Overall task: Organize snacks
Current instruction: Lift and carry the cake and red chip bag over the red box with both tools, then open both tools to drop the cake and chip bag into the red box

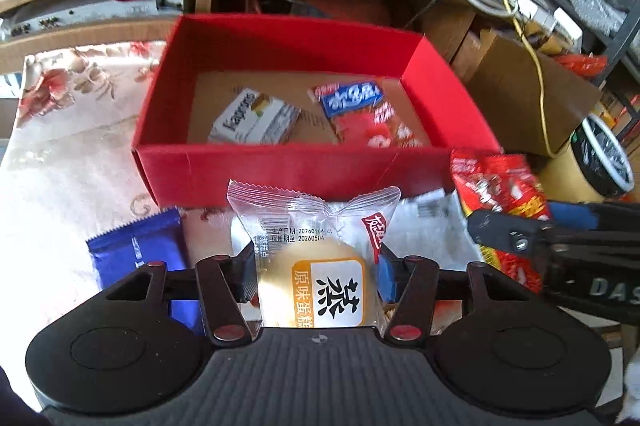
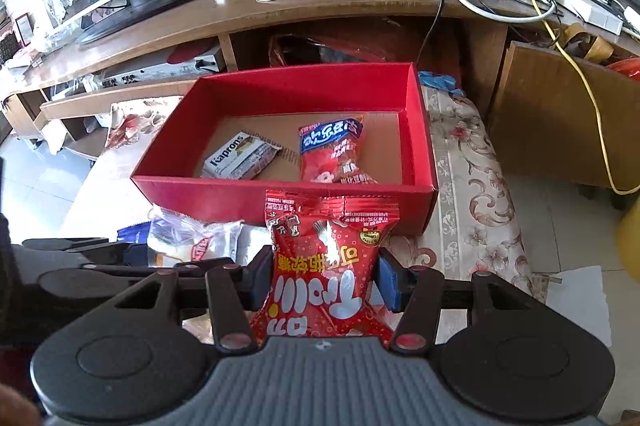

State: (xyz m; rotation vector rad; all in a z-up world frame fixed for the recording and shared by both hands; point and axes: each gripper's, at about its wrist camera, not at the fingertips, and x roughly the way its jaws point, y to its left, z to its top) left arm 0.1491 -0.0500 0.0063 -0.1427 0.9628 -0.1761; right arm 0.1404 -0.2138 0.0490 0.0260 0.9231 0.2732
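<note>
A clear packet with a round yellow cake (image 1: 316, 226) stands between the fingers of my left gripper (image 1: 316, 262), and the pads press on its sides. My right gripper (image 2: 325, 270) is shut on a red candy packet (image 2: 328, 226), held upright just before the red box (image 2: 280, 197). Both packets hang near the box's front wall (image 1: 280, 169). Inside the box lie a white Kaprons packet (image 1: 256, 117) and a red and blue packet (image 1: 360, 109). A blue packet (image 1: 136, 246) lies on the cloth left of my left gripper.
The box sits on a floral cloth (image 1: 60, 145). Behind it a wooden TV stand (image 2: 320, 9) carries a router and tangled cables. A cardboard box (image 1: 520, 85) and a round bin (image 1: 604, 153) stand at the right. White paper (image 2: 580, 298) lies on the floor.
</note>
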